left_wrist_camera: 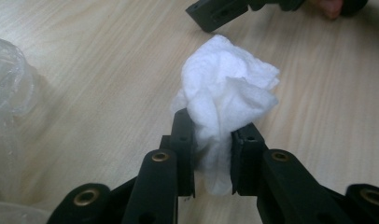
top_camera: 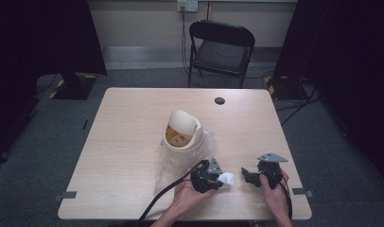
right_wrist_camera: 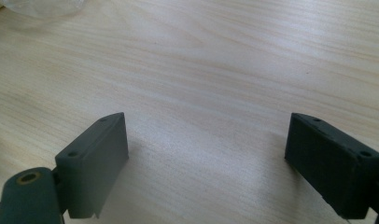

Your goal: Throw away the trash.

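A crumpled white tissue (left_wrist_camera: 227, 98) is pinched between the jaws of my left gripper (left_wrist_camera: 211, 154), which is shut on it just above the wooden table. In the high view the left gripper (top_camera: 217, 179) and the tissue (top_camera: 226, 178) sit near the table's front edge. My right gripper (top_camera: 249, 176) rests a short way to the tissue's right. Its jaws stand wide open over bare wood in the right gripper view (right_wrist_camera: 206, 163). A cream swing-lid bin (top_camera: 182, 132) stands at the table's middle on a clear plastic bag (top_camera: 176, 165).
The tip of the other gripper (left_wrist_camera: 220, 11) shows beyond the tissue in the left gripper view. Crinkled plastic (left_wrist_camera: 8, 79) lies at that view's left. A black folding chair (top_camera: 222, 47) stands behind the table, and a cable grommet (top_camera: 220, 100) sits near the far edge.
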Demonstrator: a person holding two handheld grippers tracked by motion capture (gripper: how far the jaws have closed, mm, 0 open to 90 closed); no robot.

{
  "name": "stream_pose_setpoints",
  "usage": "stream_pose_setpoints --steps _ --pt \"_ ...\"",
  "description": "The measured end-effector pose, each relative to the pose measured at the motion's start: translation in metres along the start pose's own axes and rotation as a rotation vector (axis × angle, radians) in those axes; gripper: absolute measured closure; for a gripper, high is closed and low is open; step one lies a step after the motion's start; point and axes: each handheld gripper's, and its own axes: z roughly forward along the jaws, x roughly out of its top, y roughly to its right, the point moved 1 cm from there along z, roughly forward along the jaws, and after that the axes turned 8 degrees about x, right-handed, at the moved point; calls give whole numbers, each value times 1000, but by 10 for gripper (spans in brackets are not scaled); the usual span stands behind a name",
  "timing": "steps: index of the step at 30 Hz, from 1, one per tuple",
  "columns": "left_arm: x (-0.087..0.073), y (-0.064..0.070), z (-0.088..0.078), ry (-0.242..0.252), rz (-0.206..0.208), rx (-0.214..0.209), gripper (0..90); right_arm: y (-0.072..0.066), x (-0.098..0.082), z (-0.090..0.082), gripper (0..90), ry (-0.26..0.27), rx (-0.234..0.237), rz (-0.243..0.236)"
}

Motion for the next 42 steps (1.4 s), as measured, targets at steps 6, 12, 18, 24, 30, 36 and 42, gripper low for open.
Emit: stream_pose_setpoints --steps 6,12,18,24,30,36,42 --pt "3 3 -12 43 -7 -20 754 0 0 0 124 0 1 -1" --pt "5 1 -23 75 -14 -34 755 0 0 0 123 0 1 0" --pt "8 -1 -34 111 -25 -52 754 0 0 0 123 -1 2 -1" --pt "8 -4 -47 137 -27 -49 754 0 0 0 123 -1 2 -1" --pt "9 -9 -69 191 -27 -37 753 0 0 0 123 -1 3 -2" --pt "4 -17 -89 224 -29 -18 753 0 0 0 123 0 1 -1" --pt "3 -26 -112 248 -11 11 753 0 0 0 123 0 2 -1"
